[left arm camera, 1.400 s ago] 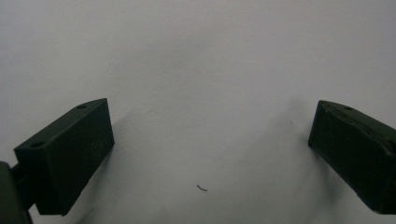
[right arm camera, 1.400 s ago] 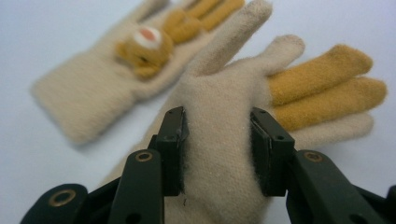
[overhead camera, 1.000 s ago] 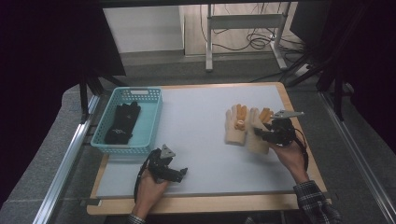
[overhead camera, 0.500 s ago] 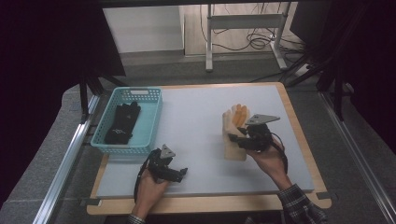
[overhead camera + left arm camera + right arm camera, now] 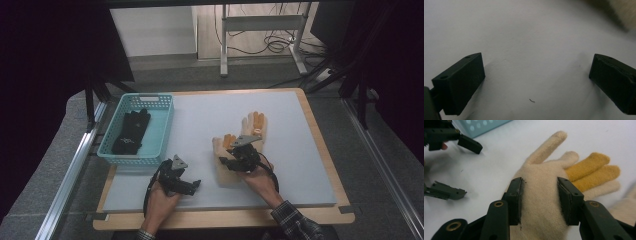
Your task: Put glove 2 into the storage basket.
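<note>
Nearest the person, the left gripper (image 5: 176, 176) sits low on the white table mat (image 5: 300, 150), held in the person's left hand (image 5: 159, 201). Its two black jaws are spread wide apart, and there is only bare mat between them. It holds nothing.

A little farther in and to the right, the right gripper (image 5: 241, 159) is over the near cream glove (image 5: 546, 195). Its jaws are pressed against the two sides of the glove's palm, squeezing the soft wool between them. This glove lies flat on the mat, and some of its fingers are yellow-orange.

Just past it lies a second cream glove (image 5: 254, 125) with orange fingers too, touching the first one.

Farther off on the left stands a light blue basket (image 5: 165, 125). A pair of black gloves (image 5: 131, 132) lies inside it.
</note>
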